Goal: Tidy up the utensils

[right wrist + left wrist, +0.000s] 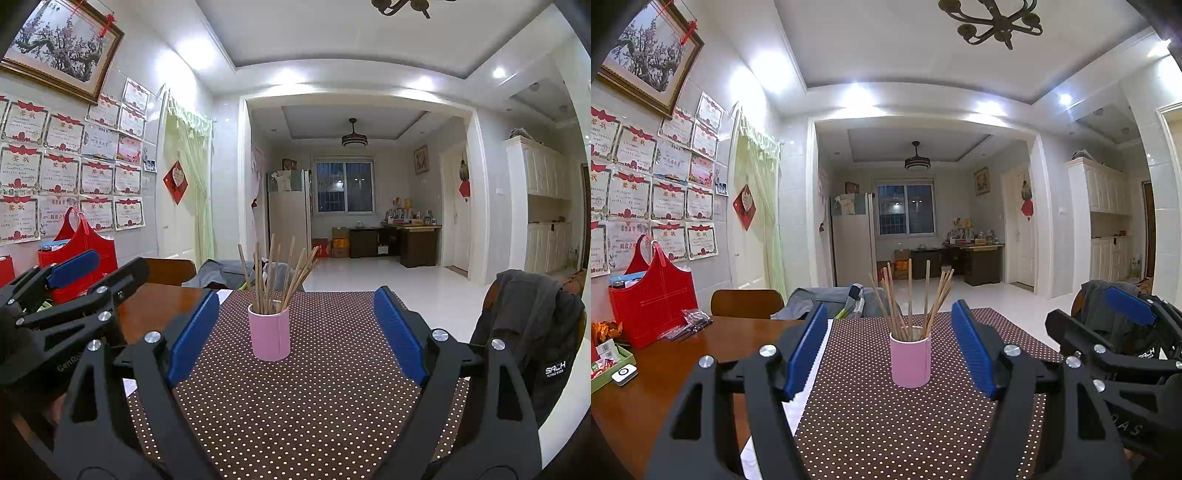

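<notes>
A dark jacket (532, 332) draped over a chair at the right bears white lettering that reads "SACH". A pink cup (910, 360) stands upright on the brown polka-dot cloth (886, 424) covering the desk (665, 369), holding a fan of wooden chopsticks (910, 299) that lean outward. The left claw (890, 347) and the right claw (295, 332) both stand wide apart, empty, short of the cup and touching nothing.

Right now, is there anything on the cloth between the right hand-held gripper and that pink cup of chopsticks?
Nothing: the right wrist view shows only bare dotted tablecloth between the open right hand-held gripper and the pink cup.
</notes>
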{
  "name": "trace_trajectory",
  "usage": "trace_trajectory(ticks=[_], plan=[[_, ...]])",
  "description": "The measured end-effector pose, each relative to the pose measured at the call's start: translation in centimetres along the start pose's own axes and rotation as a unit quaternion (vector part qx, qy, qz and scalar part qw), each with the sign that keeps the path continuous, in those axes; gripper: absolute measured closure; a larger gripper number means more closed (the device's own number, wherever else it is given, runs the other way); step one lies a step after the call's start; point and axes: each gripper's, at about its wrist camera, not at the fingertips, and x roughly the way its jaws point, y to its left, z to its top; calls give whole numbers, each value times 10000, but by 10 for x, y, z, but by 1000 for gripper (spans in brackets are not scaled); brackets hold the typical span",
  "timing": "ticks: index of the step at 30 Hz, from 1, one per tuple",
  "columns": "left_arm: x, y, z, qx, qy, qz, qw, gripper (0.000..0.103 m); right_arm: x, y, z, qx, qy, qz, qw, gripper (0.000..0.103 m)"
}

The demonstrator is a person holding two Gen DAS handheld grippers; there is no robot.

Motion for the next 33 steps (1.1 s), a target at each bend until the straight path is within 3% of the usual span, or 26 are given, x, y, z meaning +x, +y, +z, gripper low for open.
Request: trace_trajectory(ticks=[33], plan=[[0,3,-1,29,-3,23,10000,34,1,1,-2,22,33,10,10000,19]])
